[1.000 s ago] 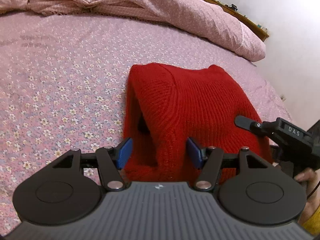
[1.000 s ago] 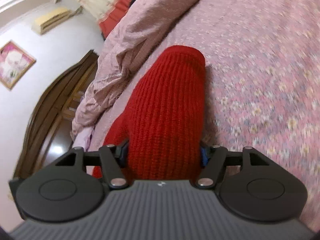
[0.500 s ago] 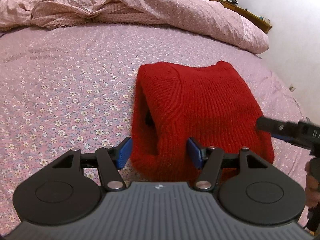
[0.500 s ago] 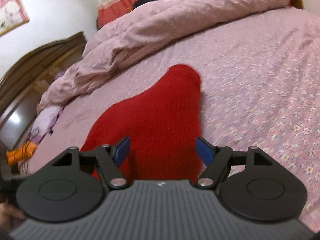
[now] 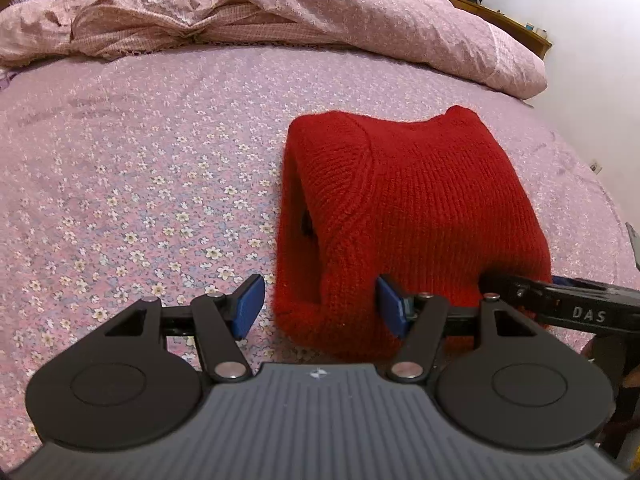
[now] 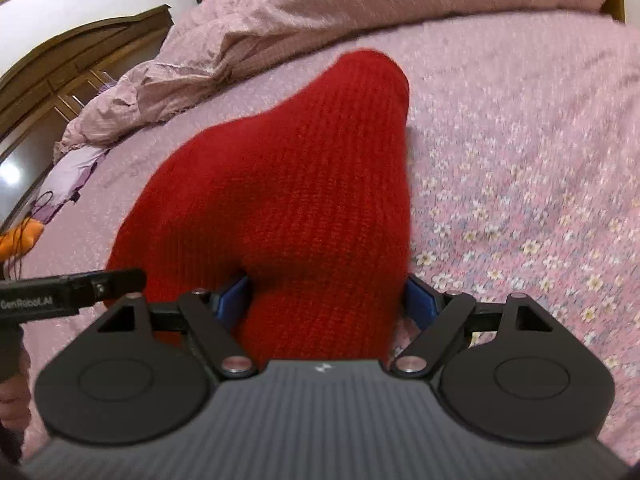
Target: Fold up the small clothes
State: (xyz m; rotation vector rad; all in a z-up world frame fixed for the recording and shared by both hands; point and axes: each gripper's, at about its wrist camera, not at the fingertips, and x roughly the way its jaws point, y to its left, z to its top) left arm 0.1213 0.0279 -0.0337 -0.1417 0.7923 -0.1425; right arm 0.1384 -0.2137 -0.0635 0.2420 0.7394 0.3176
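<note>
On a bed (image 5: 120,184) spread with a pink floral sheet, a red knitted sweater (image 5: 420,208) is seen lying in a folded bundle right of centre, well short of the crumpled quilt (image 5: 320,12) heaped along the far side. The left gripper (image 5: 320,310) is held released around the bundle's near left corner: its left pad stands clear of the wool, while the right pad (image 5: 390,312) lies against the knit without visibly pinching it. The right gripper (image 6: 326,302) is being opened at the near right end, with the thick fold still sitting between its blue pads and apparently no longer squeezed. Each tool can be glimpsed at the edge of the other's view.

The fold appears to be essentially made, and the risk is judged to lie in the withdrawal. Loose knit could be snagged on a pad or a finger linkage if either gripper is drawn back before its jaws are fully clear, and the top layer could be dragged askew or the bundle pulled open. The open pocket showing on the left side suggests springy layers, so some slumping could follow once support is removed.
</note>
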